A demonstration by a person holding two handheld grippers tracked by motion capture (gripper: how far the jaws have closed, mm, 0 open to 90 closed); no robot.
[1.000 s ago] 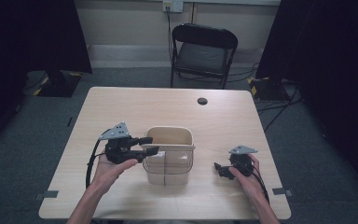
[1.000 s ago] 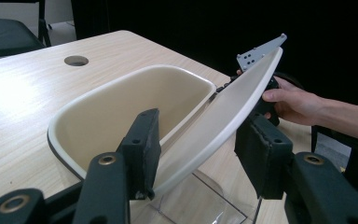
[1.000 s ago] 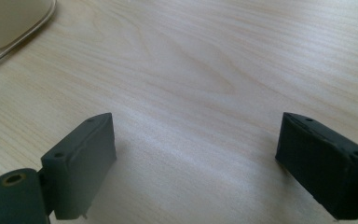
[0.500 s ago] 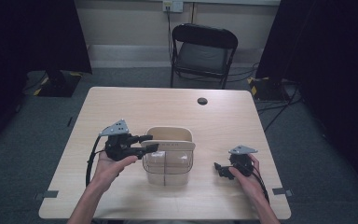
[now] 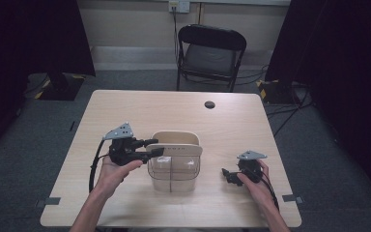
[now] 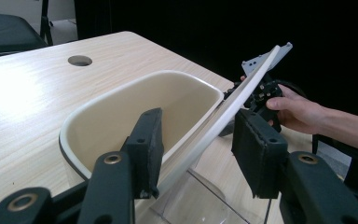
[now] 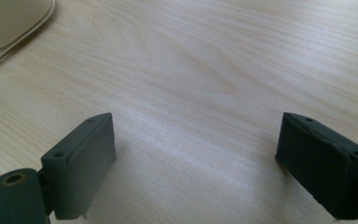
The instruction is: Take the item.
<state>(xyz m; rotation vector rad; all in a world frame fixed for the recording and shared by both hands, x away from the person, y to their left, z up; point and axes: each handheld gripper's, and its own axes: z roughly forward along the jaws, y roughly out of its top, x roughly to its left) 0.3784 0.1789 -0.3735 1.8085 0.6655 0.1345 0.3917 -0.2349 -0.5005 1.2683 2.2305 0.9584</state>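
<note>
A clear plastic container (image 5: 173, 174) stands in the middle of the table, with a cream, tray-like lid (image 5: 175, 143) tilted on top of it. My left gripper (image 5: 155, 148) reaches in from the left, shut on the lid's left rim. In the left gripper view one pad (image 6: 148, 144) lies against the lid's (image 6: 121, 112) inner wall, the other outside the rim, and the left gripper (image 6: 200, 145) holds that rim raised over the clear container (image 6: 205, 200). My right gripper (image 5: 228, 175) rests on the table to the right, open, its jaws wide over bare wood (image 7: 196, 158).
The wooden table (image 5: 174, 111) has a round cable hole (image 5: 209, 104) near its far edge. A black folding chair (image 5: 211, 48) stands beyond the table. Dark curtains hang on both sides. The right hand and its gripper (image 6: 261, 88) appear past the lid.
The lid's rim sits a little more tilted in the left gripper than before. Neither hand has shifted.
</note>
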